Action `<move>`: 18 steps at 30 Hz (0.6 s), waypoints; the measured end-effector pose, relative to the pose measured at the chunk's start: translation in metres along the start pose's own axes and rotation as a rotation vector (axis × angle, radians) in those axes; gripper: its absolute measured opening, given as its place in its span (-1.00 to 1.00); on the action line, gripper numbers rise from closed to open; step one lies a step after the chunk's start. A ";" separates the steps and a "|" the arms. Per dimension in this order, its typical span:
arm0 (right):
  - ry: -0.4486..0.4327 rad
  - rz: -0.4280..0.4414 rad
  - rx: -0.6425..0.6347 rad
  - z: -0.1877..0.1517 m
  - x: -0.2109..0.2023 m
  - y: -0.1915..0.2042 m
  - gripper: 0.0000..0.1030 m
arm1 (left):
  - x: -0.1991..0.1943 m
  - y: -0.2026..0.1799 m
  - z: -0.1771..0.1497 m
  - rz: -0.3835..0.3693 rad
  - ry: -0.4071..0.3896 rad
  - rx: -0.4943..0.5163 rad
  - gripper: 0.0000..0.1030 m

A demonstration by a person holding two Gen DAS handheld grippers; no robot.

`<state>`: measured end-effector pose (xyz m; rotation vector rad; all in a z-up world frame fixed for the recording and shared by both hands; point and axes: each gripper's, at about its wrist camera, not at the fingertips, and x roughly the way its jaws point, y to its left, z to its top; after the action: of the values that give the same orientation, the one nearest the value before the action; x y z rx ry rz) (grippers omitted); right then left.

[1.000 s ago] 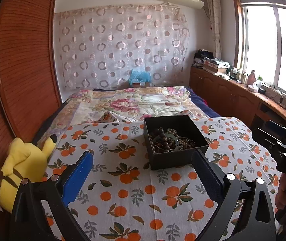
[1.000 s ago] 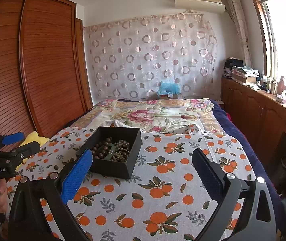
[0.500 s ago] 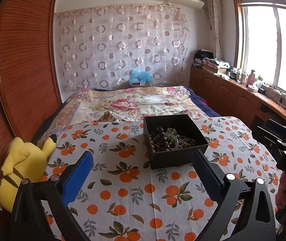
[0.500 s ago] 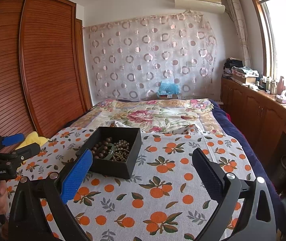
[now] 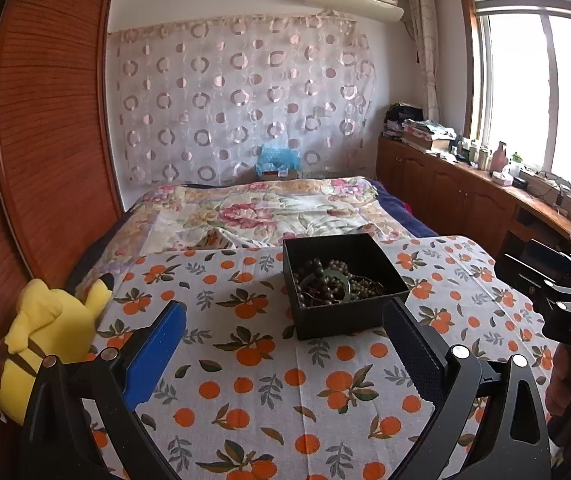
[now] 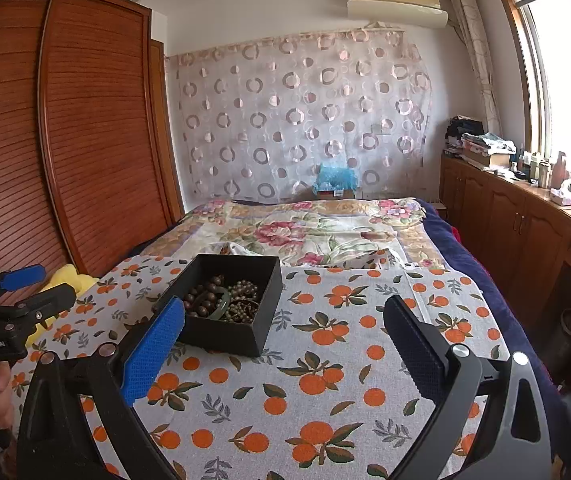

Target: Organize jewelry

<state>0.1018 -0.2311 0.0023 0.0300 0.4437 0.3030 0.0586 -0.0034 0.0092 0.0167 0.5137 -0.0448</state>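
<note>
- On the bed (image 5: 213,364), on the cloth with oranges (image 6: 325,364), sits a black box (image 5: 345,318). It is open at the top, and the jewelry is all inside it.
- In the box you can see dark bead strings (image 5: 317,276), smaller pale beads (image 6: 245,290) and a green bangle (image 5: 343,286). They lie in one tangled heap, touching each other.
- Your left tool (image 5: 285,344) is spread wide and holds nothing. It hangs over the cloth, near the front of the box, not touching it.
- Your right tool (image 6: 281,344) is spread wide too, and it is empty. The box is ahead of it, toward its blue pad.
- I think the bead strings are light and floppy. Lift one and it will hang down and swing, and it may drag its neighbors along, so lift slowly.
- Pinch a string where a loop sticks up from the heap. Round beads are smooth and may roll out of the pads, so squeeze on the loop between beads if you can.
- The bangle looks hard and stiff, and maybe slippery. It could crack if dropped, so take it across its rim, one pad inside and one outside.
- The box looks like thin card and probably weighs little. It may slide on the soft cloth, so steady a wall with one tool while the other picks.
- A yellow plush toy (image 5: 45,344) lies at the left edge of the bed, well apart from the box.
</note>
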 end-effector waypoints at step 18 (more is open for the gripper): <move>-0.001 0.000 0.001 -0.001 0.000 0.000 0.95 | -0.001 -0.001 0.000 -0.002 -0.005 -0.001 0.85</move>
<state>0.1018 -0.2313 0.0012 0.0312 0.4430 0.3028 0.0574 -0.0042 0.0099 0.0149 0.5086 -0.0464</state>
